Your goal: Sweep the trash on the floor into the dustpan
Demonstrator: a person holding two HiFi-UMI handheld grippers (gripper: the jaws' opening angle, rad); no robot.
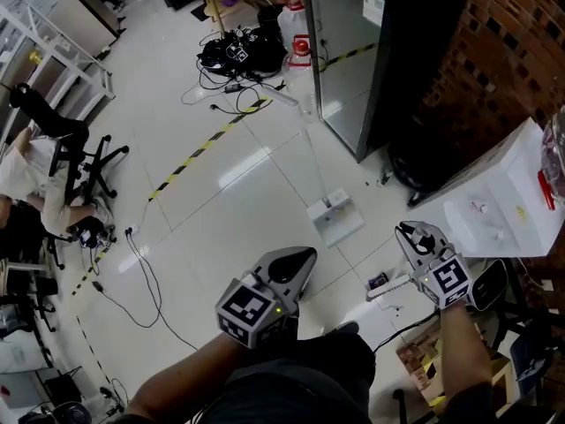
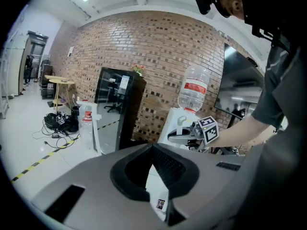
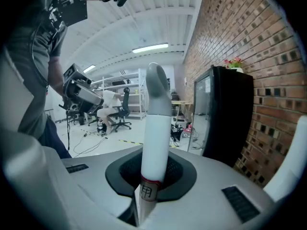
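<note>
White handle (image 3: 156,128) stands clamped in the right tool (image 3: 149,178).

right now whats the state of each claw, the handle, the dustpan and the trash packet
left claw: slightly open, empty
right claw: shut on the white handle
white handle: clamped, grey end sticking out past the claw
dustpan: standing on the floor, handle up
trash packet: on the floor, outside the dustpan

The pale tiled floor (image 1: 256,175) carries a white dustpan (image 1: 335,221) just ahead, between the left fingers (image 1: 296,261) and right fingers (image 1: 413,235). Striped tape (image 1: 199,153) crosses farther ahead; a cable tangle (image 1: 237,53) lies well beyond, a small scrap (image 1: 378,281) near the right fingers.
</note>
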